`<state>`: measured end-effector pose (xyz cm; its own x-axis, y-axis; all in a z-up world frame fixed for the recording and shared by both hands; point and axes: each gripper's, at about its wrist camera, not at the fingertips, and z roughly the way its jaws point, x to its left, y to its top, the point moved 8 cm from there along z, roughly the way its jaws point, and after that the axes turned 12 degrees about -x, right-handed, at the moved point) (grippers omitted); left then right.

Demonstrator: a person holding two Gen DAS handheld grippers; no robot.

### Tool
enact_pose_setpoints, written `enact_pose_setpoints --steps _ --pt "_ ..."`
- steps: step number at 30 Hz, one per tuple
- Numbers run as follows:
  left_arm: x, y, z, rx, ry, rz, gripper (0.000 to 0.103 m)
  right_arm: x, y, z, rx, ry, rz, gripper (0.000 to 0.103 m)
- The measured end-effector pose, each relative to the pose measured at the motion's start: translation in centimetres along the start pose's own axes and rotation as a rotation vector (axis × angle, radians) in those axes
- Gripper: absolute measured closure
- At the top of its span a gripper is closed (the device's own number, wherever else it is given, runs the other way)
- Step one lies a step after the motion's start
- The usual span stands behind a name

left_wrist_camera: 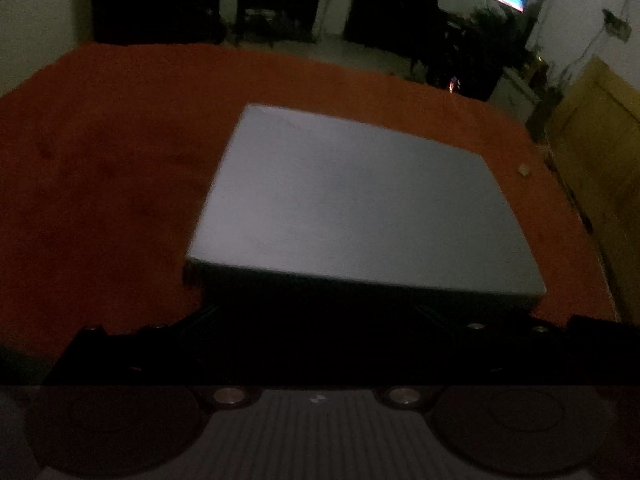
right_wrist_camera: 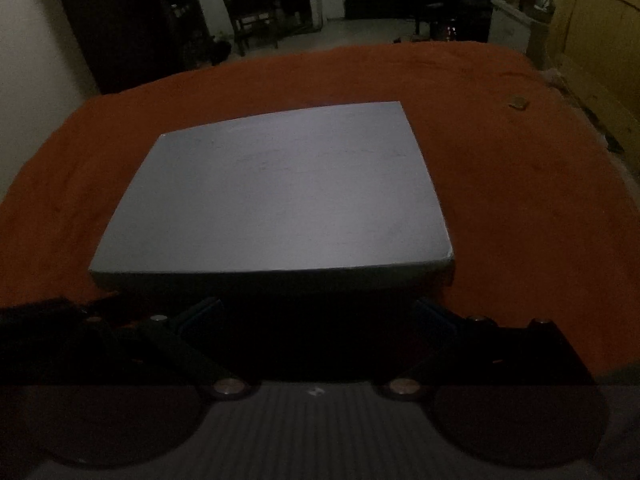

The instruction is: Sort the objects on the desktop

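Grey and matte, the box lies flat on the orange cloth, filling the middle of the right wrist view and sitting centre-right in the left wrist view, where its outline is skewed so the near edge runs from centre-left down toward lower right. It looks like a rigid, shallow slab with square corners and a plain top; I judge it stiff, probably light if it is cardboard, and smooth enough to slip under a weak pinch, though the dim light hides its material. The low side wall along the near edge offers the only thin place to take; the broad top is too wide for either tool. In the right wrist view its long axis seems to run left to right across the frame, the short sides pointing away toward the room; fisheye bending makes this uncertain. The right gripper has its tongs spread wide, tips just short of the near wall at lower centre, holding nothing. The left gripper sits in deep shadow at the bottom of its frame; its tongs seem apart, but I cannot tell for sure. A small tan scrap lies on the cloth at upper right, well apart from the box.
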<state>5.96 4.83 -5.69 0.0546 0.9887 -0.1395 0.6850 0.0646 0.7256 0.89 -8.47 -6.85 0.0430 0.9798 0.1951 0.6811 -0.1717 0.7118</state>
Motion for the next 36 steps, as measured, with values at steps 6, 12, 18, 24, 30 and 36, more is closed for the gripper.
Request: enact_pose_setpoints --steps 6,12,18,24,30,36 --pt "-0.2 -0.3 0.0 0.009 0.000 0.027 0.001 -0.4 0.2 0.0 0.008 -0.001 0.000 0.000" --pt "-0.1 -0.4 0.1 0.014 0.006 0.029 0.001 -0.4 0.1 0.3 0.016 -0.007 -0.009 0.000" --pt "0.2 -0.7 0.1 0.030 0.017 0.026 0.001 -0.8 -0.4 0.8 0.029 -0.059 -0.077 0.000" --pt "0.1 -1.0 0.2 0.037 0.039 0.060 0.001 -1.5 -0.7 1.1 0.054 -0.051 -0.063 0.000" --pt "-0.2 -1.2 0.5 0.044 0.051 0.087 0.001 -1.9 -1.0 1.5 0.067 -0.054 -0.061 0.000" --pt "-0.1 -1.1 0.8 0.053 0.050 0.080 0.001 -2.3 -1.1 1.9 0.083 -0.042 -0.049 0.000"
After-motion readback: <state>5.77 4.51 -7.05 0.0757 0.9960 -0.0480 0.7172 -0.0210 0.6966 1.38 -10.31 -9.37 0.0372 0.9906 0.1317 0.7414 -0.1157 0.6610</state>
